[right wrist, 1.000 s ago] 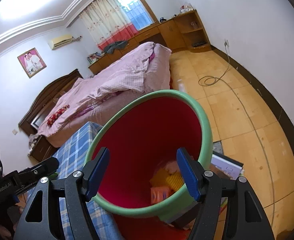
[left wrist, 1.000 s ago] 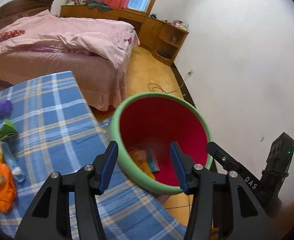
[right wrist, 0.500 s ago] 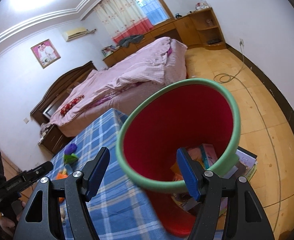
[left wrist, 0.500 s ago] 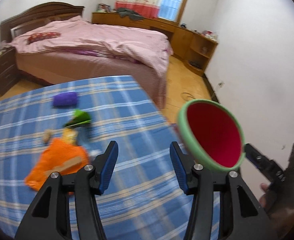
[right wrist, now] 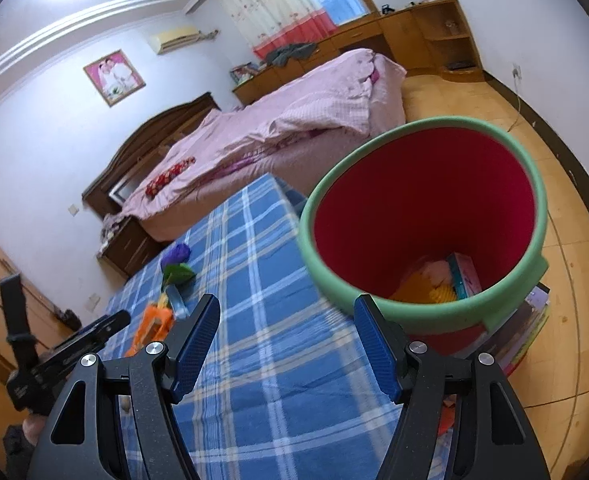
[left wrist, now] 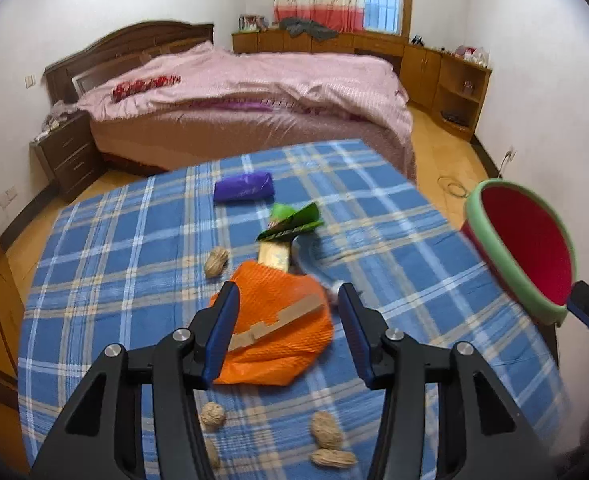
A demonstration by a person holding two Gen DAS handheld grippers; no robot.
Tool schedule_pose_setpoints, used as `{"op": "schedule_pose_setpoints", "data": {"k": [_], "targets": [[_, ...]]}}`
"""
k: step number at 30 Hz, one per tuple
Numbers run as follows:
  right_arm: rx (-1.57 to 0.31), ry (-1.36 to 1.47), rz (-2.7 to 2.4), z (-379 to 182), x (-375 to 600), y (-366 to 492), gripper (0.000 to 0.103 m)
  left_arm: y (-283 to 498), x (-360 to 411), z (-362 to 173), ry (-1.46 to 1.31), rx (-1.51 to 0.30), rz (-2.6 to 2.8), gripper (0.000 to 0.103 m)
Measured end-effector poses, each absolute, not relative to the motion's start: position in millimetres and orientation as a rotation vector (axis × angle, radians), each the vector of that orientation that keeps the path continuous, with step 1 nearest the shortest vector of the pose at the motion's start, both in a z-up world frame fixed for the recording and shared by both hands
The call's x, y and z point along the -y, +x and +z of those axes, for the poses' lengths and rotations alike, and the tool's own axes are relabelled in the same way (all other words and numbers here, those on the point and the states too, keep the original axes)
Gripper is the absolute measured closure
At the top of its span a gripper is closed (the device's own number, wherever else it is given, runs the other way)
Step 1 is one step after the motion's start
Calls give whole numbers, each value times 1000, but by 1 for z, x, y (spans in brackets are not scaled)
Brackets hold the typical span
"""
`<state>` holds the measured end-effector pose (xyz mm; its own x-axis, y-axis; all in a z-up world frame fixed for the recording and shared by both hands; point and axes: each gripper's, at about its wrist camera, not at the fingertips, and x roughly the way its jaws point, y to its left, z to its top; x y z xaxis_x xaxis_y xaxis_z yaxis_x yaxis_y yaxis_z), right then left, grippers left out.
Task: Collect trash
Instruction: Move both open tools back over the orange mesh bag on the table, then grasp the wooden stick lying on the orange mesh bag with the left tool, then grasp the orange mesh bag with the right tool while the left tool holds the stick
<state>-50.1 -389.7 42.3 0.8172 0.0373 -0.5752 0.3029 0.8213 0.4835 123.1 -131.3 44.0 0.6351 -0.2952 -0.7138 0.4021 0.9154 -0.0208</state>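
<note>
Trash on the counter (left wrist: pixel 114 240) awaits: our left claw (left wrist: pixel 288 330) gapes wide, empty, over the orange wrapper (left wrist: pixel 278 320); next we lower and pinch. Right claw (right wrist: pixel 286 344), wide, faces the bin (right wrist: pixel 426 312).

The right gripper (right wrist: pixel 286 344) hangs with its blue pads spread wide and nothing between them, above the desk (right wrist: pixel 278 384) in its blue checked cloth. Just beyond the desk's right edge stands the red bin (right wrist: pixel 426 216) with a green rim, some trash in its bottom. Far left, the left gripper (right wrist: pixel 106 322) points toward an orange bag (right wrist: pixel 152 322)
</note>
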Motion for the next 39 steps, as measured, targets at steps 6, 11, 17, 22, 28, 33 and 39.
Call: {"op": "schedule_pose_setpoints", "data": {"k": [6,11,17,22,28,33,39], "targets": [[-649,580,-147,35,378,-43,32,141,124,15,168,-873,-384,51],[-673,589,-134,29,373,-36,32,147,121,-2,179,-936,-368,52],[-689,589,-122,25,369,-32,32,145,122,-5,169,-957,-416,85],[-697,593,-117,22,368,-33,32,131,127,5,184,-928,-473,93],[-701,597,-91,24,360,-33,32,118,108,22,66,-913,-498,93],[-701,581,-59,31,347,-30,32,109,76,38,-23,-877,-446,93],[-727,542,-10,37,320,-13,32,118,35,40,-67,-857,-351,93]]}}
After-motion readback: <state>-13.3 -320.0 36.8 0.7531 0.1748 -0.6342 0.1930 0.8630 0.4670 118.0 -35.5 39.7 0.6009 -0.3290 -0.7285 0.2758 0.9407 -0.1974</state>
